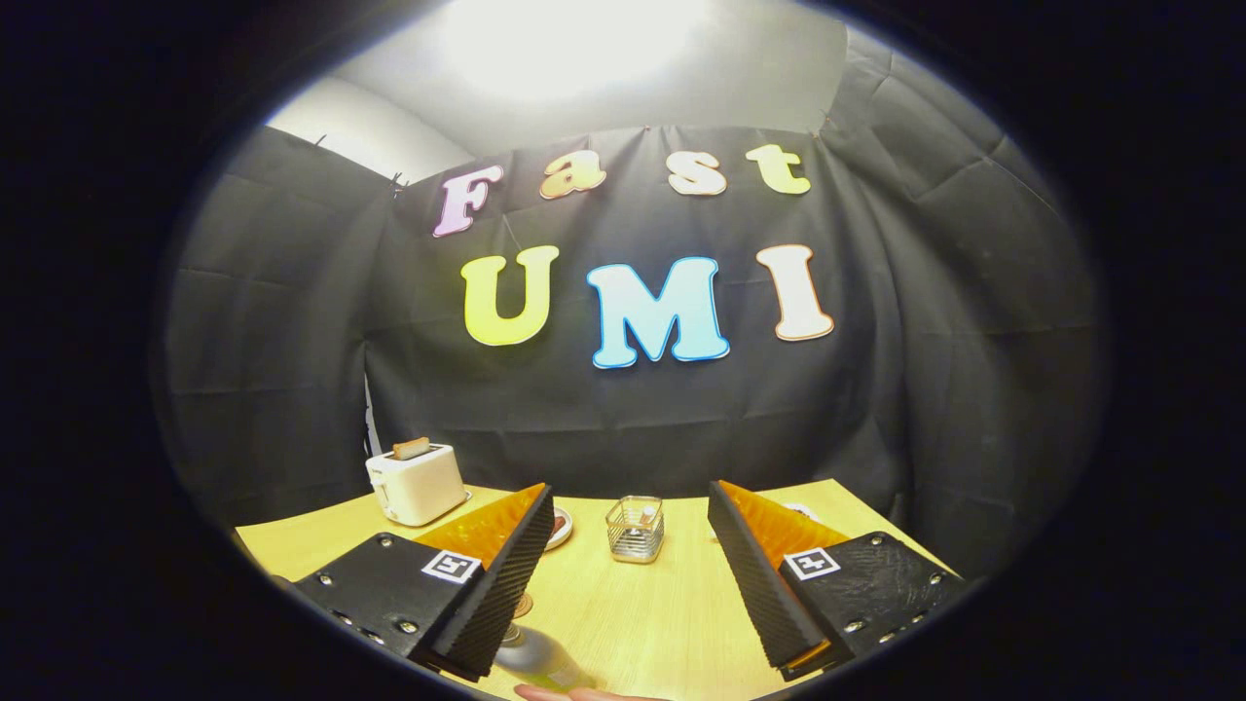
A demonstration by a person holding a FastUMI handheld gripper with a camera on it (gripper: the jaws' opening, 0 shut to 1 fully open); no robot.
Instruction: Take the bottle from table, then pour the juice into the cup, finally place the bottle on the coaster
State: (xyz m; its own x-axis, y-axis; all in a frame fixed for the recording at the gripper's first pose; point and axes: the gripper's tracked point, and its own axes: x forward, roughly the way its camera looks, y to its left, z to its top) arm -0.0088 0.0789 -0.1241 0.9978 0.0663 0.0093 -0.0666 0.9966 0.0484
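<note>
A wide black cloth wall [633,409] is seen well beyond the fingers, hung behind a pale wooden table [672,604] that stretches out under and ahead of them. The gripper [631,574] is held above the table with its fingers spread wide apart and nothing clamped between them. Beyond the left finger, near the far edge of the table, a white toaster [417,483] is found with a slice of toast [412,448] standing up out of its slot. Ahead of the fingers and between their tips, a clear glass cup [635,529] is stood upright on the table, well apart from both fingers. The bottle [535,660] is seen low down just inside the left finger, close to its near end, lying or tilted with its neck toward that finger; whether it is touched by the finger cannot be told. Part of a person's hand [574,694] is seen right beside the bottle, at its near side. A small round coaster [560,529] is partly hidden behind the tip of the left finger, and another small round thing [800,509] is barely seen behind the tip of the right finger.
</note>
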